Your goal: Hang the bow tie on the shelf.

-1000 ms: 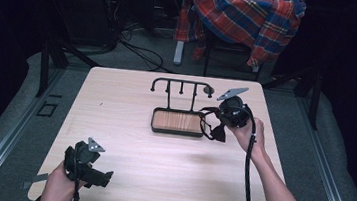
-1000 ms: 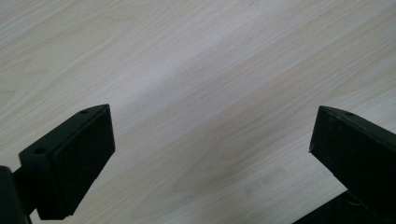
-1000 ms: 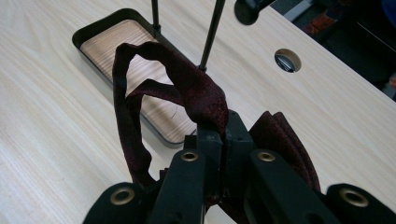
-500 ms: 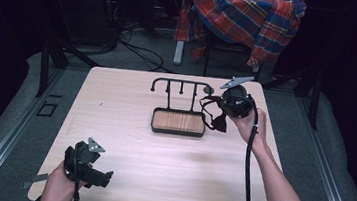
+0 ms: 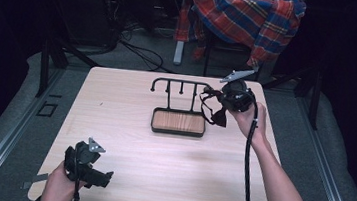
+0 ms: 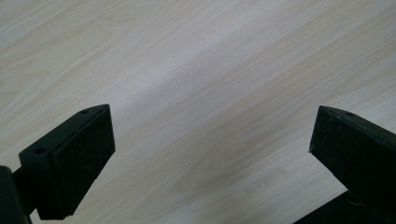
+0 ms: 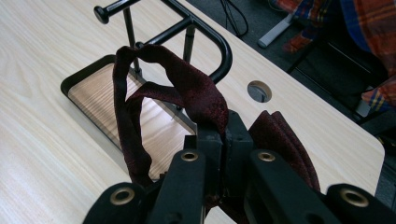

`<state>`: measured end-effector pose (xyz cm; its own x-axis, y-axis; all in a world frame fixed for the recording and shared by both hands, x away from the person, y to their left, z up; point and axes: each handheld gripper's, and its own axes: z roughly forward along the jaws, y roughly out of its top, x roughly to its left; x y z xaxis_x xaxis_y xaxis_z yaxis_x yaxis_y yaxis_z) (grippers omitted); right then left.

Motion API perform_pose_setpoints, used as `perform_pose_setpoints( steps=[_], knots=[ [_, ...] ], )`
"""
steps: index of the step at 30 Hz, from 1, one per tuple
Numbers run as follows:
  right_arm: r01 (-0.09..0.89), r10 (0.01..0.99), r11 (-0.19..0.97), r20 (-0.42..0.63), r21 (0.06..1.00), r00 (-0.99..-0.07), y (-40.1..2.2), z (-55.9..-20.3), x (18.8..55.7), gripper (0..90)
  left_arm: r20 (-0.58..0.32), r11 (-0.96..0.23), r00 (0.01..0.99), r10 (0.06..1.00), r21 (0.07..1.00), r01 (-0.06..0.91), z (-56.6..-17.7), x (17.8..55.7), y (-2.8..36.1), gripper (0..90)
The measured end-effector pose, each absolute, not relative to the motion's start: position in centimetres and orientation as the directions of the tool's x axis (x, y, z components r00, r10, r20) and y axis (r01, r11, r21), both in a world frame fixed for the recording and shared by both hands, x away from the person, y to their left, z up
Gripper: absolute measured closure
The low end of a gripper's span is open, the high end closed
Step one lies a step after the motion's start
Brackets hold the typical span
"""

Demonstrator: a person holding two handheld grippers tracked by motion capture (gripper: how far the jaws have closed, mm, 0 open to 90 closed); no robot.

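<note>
Above the black rod rack (image 7: pixel 205 32), right hand-held gripper (image 7: pixel 223 140) clamps dark-red woven tie (image 7: pixel 196 93)

rack (image 5: pixel 179 114) mid-table (image 5: pixel 116 99) | right gripper (image 5: pixel 214 106) beside rack's right end | left gripper (image 5: pixel 90 169) near-left corner

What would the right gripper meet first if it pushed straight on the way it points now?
Probably the black metal rack: the right gripper, shut on the dark red bow tie, points at its curved end bar just ahead, above the wood-floored tray. Depth is unclear.
</note>
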<state>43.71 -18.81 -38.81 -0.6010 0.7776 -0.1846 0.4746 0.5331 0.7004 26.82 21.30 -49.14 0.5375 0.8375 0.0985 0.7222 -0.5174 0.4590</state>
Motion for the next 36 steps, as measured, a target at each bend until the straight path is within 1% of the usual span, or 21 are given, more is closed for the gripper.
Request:
perform_pose_setpoints(
  steps=[18, 24, 36],
  knots=[
    [0.516, 0.808, 0.509, -0.177, 0.689, -0.562, -18.1, -39.4, 46.2, 88.0, 0.100, -0.523, 0.542, 0.835, 0.455, 0.721, -49.1, 26.8, 21.3, 0.1],
    [0.542, 0.834, 0.472, -0.153, 0.696, -0.530, -18.6, -39.8, 47.1, 88.0, 0.101, -0.523, 0.542, 0.834, 0.456, 0.720, -49.2, 26.8, 21.3, 0.1],
    [0.576, 0.852, 0.432, -0.105, 0.694, -0.513, -19.0, -40.8, 48.1, 87.7, 0.101, -0.522, 0.542, 0.834, 0.458, 0.719, -49.1, 26.8, 21.3, 0.1]
  ],
)
